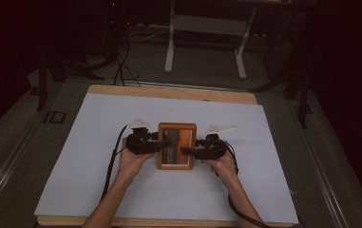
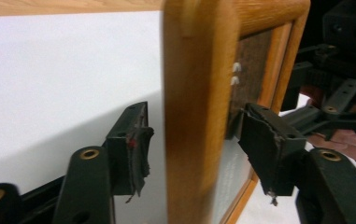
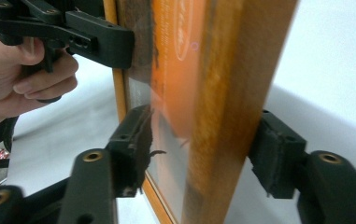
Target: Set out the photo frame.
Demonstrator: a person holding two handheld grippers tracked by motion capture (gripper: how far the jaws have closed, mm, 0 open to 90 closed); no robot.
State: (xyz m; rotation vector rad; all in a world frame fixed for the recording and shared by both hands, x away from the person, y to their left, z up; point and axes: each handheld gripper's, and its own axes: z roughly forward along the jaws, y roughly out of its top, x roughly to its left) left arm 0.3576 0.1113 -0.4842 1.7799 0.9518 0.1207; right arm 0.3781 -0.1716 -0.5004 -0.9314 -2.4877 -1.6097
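Wooden picture frame (image 1: 177, 145), orange print behind glass, sits between each gripper's spread jaws, pads off its rails.

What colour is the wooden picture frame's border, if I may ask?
Warm honey-brown wood on the picture frame, clearest in the left gripper view.

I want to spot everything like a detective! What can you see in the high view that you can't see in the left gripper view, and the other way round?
High view: the whole wooden picture frame on the white sheet, the person's forearms, and a white stand on the floor behind. Left gripper view: up close, a gap between one pad and the frame's rail, plus two tiny white bits on its brown backing. Both: frame, sheet, left gripper, right gripper.
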